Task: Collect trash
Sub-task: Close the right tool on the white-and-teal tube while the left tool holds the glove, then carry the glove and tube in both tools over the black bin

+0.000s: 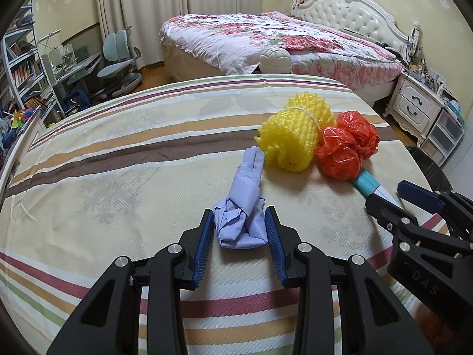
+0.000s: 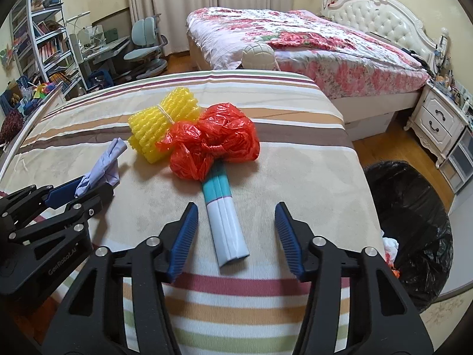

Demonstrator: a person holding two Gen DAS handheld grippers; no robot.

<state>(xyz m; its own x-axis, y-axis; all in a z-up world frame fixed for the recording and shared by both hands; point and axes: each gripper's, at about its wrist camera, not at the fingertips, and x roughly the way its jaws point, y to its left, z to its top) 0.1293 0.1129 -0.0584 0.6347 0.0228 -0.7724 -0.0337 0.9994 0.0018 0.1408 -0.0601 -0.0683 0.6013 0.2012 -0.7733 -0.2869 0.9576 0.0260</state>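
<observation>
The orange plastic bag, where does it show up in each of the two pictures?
Left wrist view: orange plastic bag right of centre, beside the yellow foam net.
Right wrist view: centre, net on its left.
Shared landmark: that net.

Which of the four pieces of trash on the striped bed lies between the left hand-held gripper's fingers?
The crumpled lilac cloth: pale purple, unlike the yellow foam netting, the red plastic bag and the white-and-teal wrapper.

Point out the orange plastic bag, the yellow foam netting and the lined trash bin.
orange plastic bag (image 2: 212,139): right wrist view, on the knotted middle.
yellow foam netting (image 1: 291,136): left wrist view, on its near bunch.
trash bin (image 2: 414,207): right wrist view, on the black liner.
</observation>
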